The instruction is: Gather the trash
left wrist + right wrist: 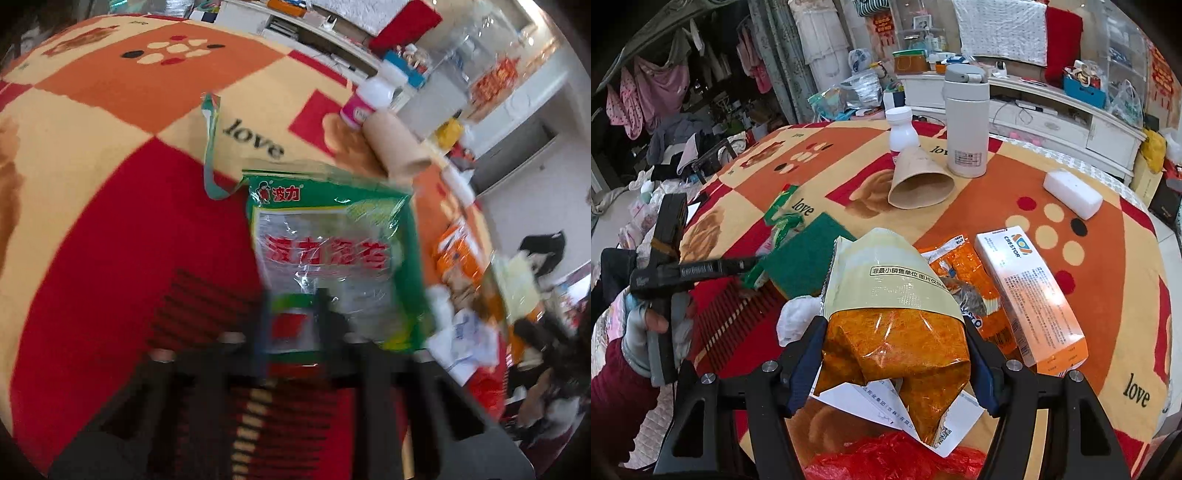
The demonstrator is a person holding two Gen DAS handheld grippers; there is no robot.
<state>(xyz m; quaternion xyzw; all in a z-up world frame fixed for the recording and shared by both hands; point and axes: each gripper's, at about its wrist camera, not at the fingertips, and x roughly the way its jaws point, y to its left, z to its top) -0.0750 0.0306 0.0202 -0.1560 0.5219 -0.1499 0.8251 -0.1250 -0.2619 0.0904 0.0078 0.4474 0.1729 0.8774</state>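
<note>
Collecting trash from the table point(1108, 258), mid-task: our left gripper point(291, 314) is clenched on the near end of the green wrapper point(332, 236), which lies toward the table's left edge. Our right gripper point(897, 354) grasps the crumpled orange bag point(897, 332) near the front edge, above the red bag point(886, 458). Next, we judge, both go into it

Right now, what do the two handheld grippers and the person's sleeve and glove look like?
The right gripper has black angular arms with silver bolts; its jaws have dark blue textured pads. The left gripper is black with white lettering along its body. The hand wears a light grey glove under a maroon sleeve.
</note>
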